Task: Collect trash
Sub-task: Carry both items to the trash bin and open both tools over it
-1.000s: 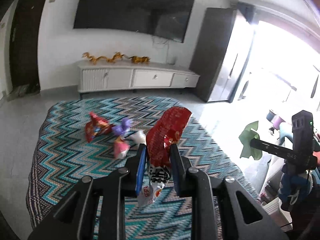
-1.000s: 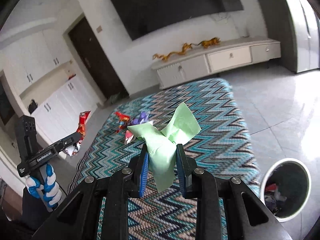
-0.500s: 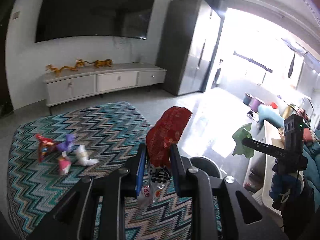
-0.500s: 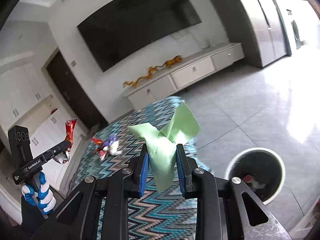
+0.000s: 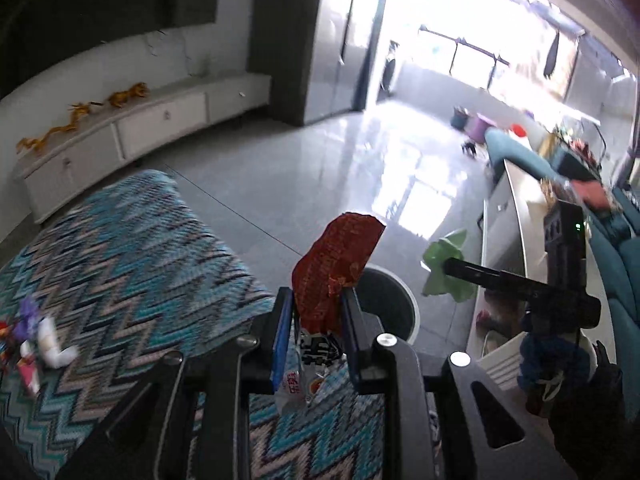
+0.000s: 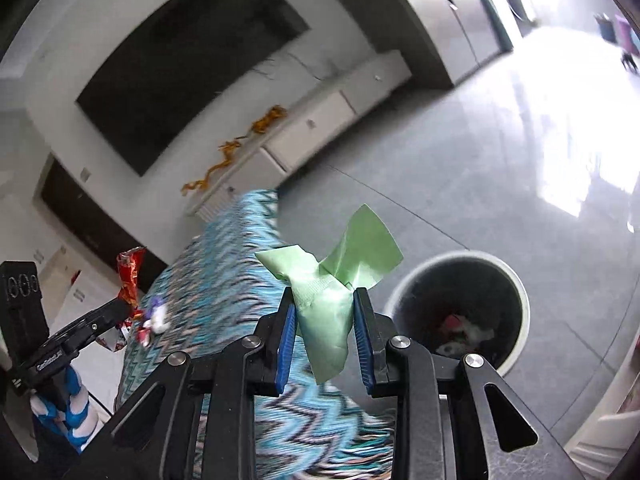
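Observation:
My left gripper (image 5: 314, 300) is shut on a red snack wrapper (image 5: 336, 256) that sticks up between the blue pads, just before the round white trash bin (image 5: 400, 296). My right gripper (image 6: 325, 304) holds crumpled green paper (image 6: 360, 248); its jaws are opening, with the pads still against the paper. The bin (image 6: 516, 284) stands on the floor just right of it, with trash (image 6: 460, 328) inside. In the left wrist view the green paper (image 5: 444, 264) hangs right of the bin. More wrappers (image 5: 36, 340) lie on the zigzag rug (image 5: 120, 260).
A white low cabinet (image 5: 160, 120) runs along the far wall under a dark TV. A teal sofa (image 5: 624, 264) and a white low table (image 5: 508, 240) stand at the right. Grey tiled floor (image 5: 320, 168) stretches beyond the bin toward bright windows.
Both grippers swung away from the rug toward the bin, which now sits close ahead of each. The wrapper pile slid to the far left. The right jaws stand slightly wider around the paper.

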`<move>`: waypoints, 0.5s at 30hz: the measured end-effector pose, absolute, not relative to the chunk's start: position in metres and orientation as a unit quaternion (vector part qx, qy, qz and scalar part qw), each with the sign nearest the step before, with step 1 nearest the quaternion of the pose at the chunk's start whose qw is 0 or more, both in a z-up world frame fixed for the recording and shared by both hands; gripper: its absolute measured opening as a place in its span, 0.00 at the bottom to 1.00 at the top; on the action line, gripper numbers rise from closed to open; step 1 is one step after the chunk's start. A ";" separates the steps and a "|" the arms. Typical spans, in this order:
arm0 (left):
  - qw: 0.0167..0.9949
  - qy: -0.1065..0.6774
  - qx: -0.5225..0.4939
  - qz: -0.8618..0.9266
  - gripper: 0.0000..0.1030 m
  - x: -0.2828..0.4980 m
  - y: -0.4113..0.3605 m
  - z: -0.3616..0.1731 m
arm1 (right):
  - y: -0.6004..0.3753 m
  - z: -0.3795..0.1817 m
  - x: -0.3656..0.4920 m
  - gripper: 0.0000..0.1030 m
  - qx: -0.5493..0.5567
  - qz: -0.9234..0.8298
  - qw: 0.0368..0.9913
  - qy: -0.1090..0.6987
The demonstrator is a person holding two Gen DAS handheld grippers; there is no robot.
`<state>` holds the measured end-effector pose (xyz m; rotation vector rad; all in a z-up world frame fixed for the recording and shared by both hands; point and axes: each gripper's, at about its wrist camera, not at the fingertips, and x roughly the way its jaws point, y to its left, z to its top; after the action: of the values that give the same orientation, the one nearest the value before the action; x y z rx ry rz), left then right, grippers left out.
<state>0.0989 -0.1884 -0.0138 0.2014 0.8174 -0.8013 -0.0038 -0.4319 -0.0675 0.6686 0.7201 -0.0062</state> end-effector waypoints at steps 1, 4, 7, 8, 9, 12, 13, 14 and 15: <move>0.832 0.391 0.101 -0.381 0.22 0.102 -0.199 -0.019 | -0.438 -0.077 0.000 0.27 0.328 -0.009 0.877 0.352; 0.819 0.407 0.115 -0.389 0.22 0.113 -0.230 -0.036 | -0.455 -0.098 0.010 0.29 0.343 -0.021 0.866 0.364; 0.803 0.429 0.126 -0.393 0.24 0.126 -0.264 -0.056 | -0.470 -0.122 0.020 0.32 0.354 -0.035 0.854 0.380; 0.798 0.436 0.131 -0.395 0.24 0.130 -0.275 -0.064 | -0.475 -0.128 0.024 0.34 0.357 -0.038 0.851 0.383; 0.793 0.442 0.135 -0.397 0.25 0.131 -0.285 -0.070 | -0.478 -0.134 0.025 0.35 0.360 -0.042 0.848 0.387; 0.778 0.458 0.141 -0.406 0.26 0.140 -0.309 -0.087 | -0.488 -0.152 0.029 0.43 0.368 -0.058 0.838 0.399; 0.774 0.462 0.142 -0.408 0.27 0.142 -0.319 -0.093 | -0.492 -0.159 0.031 0.44 0.370 -0.062 0.834 0.403; 0.772 0.466 0.142 -0.410 0.30 0.143 -0.326 -0.097 | -0.494 -0.164 0.033 0.44 0.371 -0.065 0.831 0.408; 0.764 0.475 0.138 -0.415 0.33 0.148 -0.335 -0.104 | -0.496 -0.167 0.034 0.45 0.371 -0.069 0.829 0.413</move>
<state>0.1475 -0.3352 -0.1043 0.3003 1.0332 -0.9015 0.0342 -0.4956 -0.1672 0.7875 0.8755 -0.1459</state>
